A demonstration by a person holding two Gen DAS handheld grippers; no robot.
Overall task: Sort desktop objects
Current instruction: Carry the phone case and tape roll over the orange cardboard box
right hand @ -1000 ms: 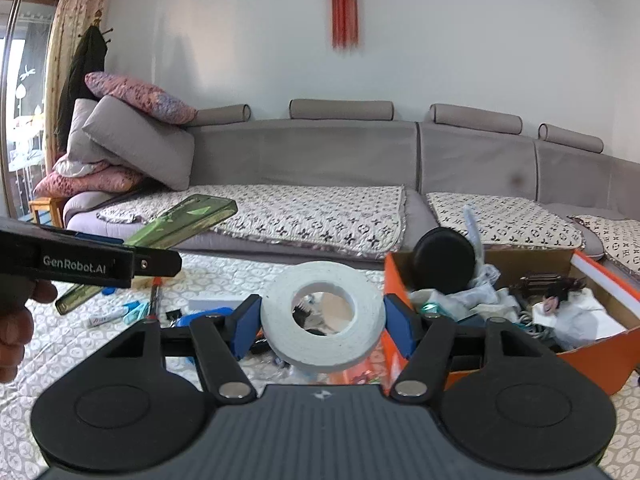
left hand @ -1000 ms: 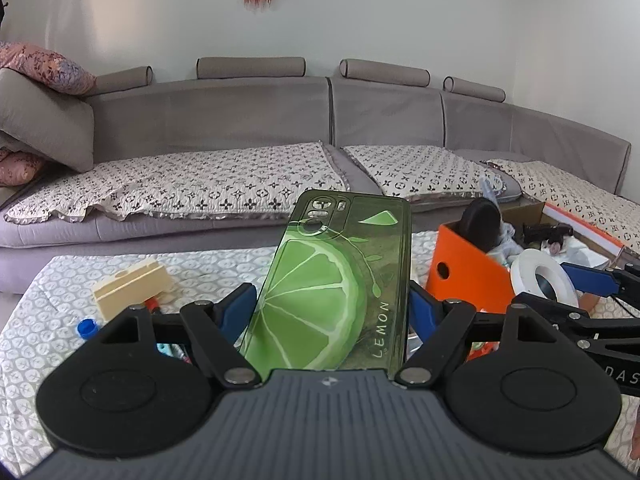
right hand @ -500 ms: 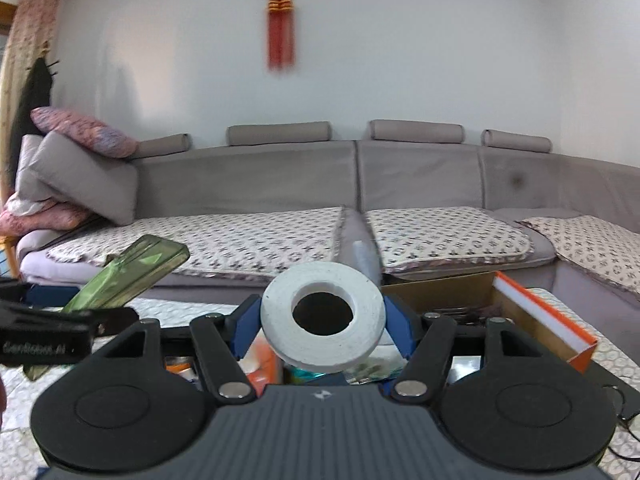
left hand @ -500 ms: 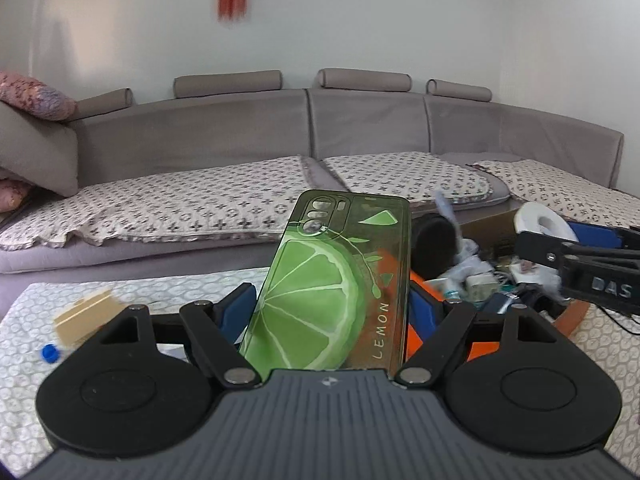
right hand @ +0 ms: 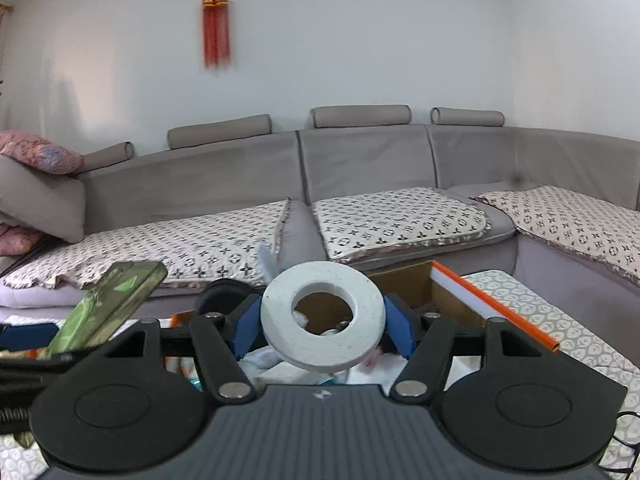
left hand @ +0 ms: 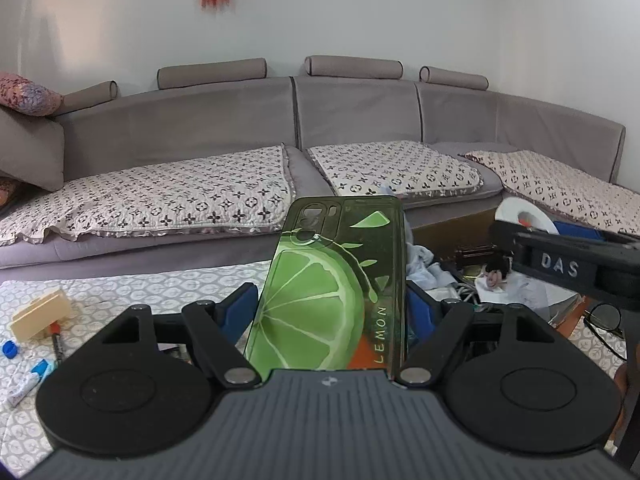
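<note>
My left gripper (left hand: 332, 312) is shut on a green lime-print phone case (left hand: 332, 280) marked LEMON, held up tilted over the table. My right gripper (right hand: 322, 326) is shut on a white tape roll (right hand: 322, 316), held above the orange cardboard box (right hand: 492, 300) full of clutter. In the left wrist view the right gripper (left hand: 560, 264) with the roll (left hand: 524, 214) sits to the right over the box contents (left hand: 460, 276). In the right wrist view the phone case (right hand: 108, 304) shows at the left.
A patterned cloth covers the table (left hand: 120, 292). On its left lie a beige block (left hand: 40, 314), a red pen (left hand: 58, 342), a blue cap (left hand: 9, 349) and a small tube (left hand: 28, 378). Glasses (left hand: 608, 320) lie at the right. A grey sofa (left hand: 320, 128) stands behind.
Both grippers have moved right and up towards the orange box, each still holding its object. The tape roll now sits over the box's inside.
</note>
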